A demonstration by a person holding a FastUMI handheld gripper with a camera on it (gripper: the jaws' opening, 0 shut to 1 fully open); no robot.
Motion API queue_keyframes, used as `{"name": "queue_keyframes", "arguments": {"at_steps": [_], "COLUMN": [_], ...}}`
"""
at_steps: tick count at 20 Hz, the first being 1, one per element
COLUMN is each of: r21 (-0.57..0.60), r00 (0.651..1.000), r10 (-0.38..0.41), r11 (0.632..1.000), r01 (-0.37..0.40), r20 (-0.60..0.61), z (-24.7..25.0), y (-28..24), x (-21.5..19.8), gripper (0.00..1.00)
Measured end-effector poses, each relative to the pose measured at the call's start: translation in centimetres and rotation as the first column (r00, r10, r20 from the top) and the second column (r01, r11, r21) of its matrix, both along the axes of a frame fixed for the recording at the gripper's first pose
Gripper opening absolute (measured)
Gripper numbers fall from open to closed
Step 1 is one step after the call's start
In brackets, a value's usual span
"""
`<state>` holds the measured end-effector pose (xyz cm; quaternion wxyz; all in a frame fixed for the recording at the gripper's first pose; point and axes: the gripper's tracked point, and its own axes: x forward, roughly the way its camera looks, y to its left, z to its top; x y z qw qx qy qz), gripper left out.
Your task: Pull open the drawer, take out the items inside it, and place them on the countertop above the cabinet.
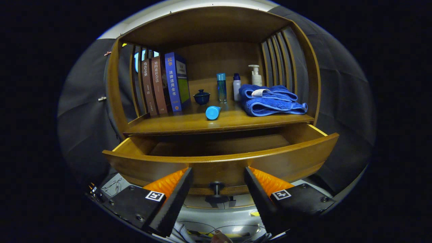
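The brown wooden drawer stands pulled open across the middle of the frame, its curved front panel just ahead of the gripper, whose jaws are spread wide and hold nothing, one finger on each side of the small dark round knob at lower centre without touching it. What shows of the drawer's inside looks bare, though the front panel hides the near floor, so whether anything remains there cannot be told. On the wooden countertop above lie a light blue capped tube on its side at centre and a folded blue towel to the right. To do this step well, I would lift the gripper above the front panel and tilt it downward for a clear look inside before reaching.
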<state>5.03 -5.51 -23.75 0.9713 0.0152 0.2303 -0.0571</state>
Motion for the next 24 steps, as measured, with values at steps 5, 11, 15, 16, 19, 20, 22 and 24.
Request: {"name": "queue_keyframes", "arguments": {"at_steps": [5,11,15,16,19,20,22,24], "r21": [0.011,0.03,0.035,0.032,0.031,0.032,0.03,0.032], "r00": [1.0,0.998,0.997,0.997,0.997,0.997,0.997,0.997], "r10": [-0.005,-0.011,-0.019,-0.019,-0.016,-0.015,-0.015,-0.013], "r11": [1.0,0.999,0.999,0.999,0.999,0.999,0.999,0.999], "r01": [0.005,0.014,0.021,0.021,0.018,0.018,0.017,0.015], "r20": [-0.024,-0.067,-0.072,-0.07,-0.072,-0.076,-0.078,-0.08], "z": [-0.8,-2.0,-2.3,-2.4,-2.4,-2.4,-2.4,-2.5], "y": [-0.4,-0.7,-0.8,-0.8,-0.8,-0.8,-0.8,-0.8], "x": [3.3,6.1,6.7,6.7,6.6,6.6,6.6,6.6], "gripper": [1.0,1.0,1.0,1.0,1.0,1.0,1.0,1.0]}}
